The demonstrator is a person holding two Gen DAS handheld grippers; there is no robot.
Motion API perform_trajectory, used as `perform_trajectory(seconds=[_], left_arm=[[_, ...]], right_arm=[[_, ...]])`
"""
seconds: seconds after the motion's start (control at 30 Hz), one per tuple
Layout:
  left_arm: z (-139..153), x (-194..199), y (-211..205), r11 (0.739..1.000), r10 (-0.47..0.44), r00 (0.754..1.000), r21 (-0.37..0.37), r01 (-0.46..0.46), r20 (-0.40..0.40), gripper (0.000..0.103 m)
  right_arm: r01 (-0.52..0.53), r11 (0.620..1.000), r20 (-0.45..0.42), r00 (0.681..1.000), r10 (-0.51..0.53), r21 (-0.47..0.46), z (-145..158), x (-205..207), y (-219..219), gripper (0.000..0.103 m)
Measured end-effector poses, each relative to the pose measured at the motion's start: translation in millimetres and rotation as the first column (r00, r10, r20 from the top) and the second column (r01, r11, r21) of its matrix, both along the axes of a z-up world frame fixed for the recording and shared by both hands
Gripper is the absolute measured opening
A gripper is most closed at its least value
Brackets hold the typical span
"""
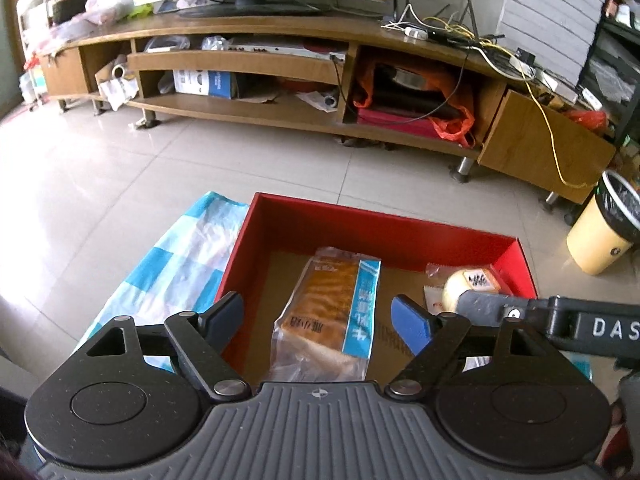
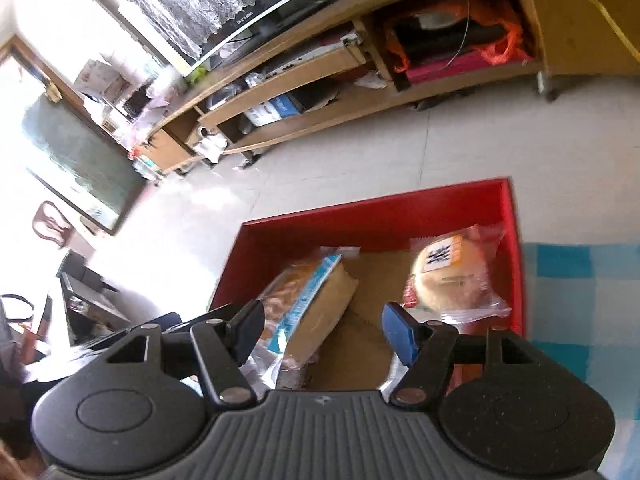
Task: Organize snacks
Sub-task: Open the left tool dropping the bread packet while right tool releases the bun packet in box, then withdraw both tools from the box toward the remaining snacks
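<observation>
Both tongs, left (image 1: 318,316) and right (image 2: 324,330), stand parted and empty above the red box (image 1: 376,220). The sliced-bread packet (image 1: 324,312) lies below the left tongs: light, soft, slippery film; grip across its narrow width.

Inside a red box (image 1: 384,228) on a blue-checked cloth (image 1: 176,264), a wrapped bread loaf (image 1: 328,312) lies mid-floor beneath the left gripper (image 1: 320,320), jaws apart and empty; a round bun (image 1: 464,284) sits near the right wall, the right gripper (image 1: 520,316) across it.
</observation>
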State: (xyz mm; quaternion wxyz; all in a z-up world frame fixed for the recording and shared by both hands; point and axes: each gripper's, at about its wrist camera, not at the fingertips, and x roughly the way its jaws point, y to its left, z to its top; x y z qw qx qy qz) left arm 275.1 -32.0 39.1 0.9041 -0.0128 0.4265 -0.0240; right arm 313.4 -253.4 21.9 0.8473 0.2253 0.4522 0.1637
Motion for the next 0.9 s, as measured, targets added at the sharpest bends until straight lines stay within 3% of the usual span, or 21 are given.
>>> perform_trajectory(seconds=[0.13,0.33,0.67,0.9], left_arm=[[-0.5,-12.9,0.7,0.999,-0.006,1.000,0.034,0.006,0.004,0.086],[-0.2,-32.0,4.8,0.999,-0.012,1.000,0.045,0.013,-0.018,0.087],[-6.0,-79.4,34.6,0.996,-0.061,0.995,0.055,0.066,-0.074,0.088],[-22.1,-110.3,49.7,0.992,-0.101,0.986,0.067,0.110,-0.131,0.088]], right_arm=[[0.007,0.989,0.025,1.000,-0.004,-0.147,6.7,-12.9,7.3,0.066],[-0.021,0.975,0.011,1.000,0.024,-0.221,10.2,-33.8,16.8,0.066],[-0.143,0.950,-0.027,0.990,0.141,-0.276,1.3,-78.5,54.1,0.066],[-0.179,0.942,-0.072,0.984,0.165,-0.284,-9.1,-92.9,68.9,0.066]])
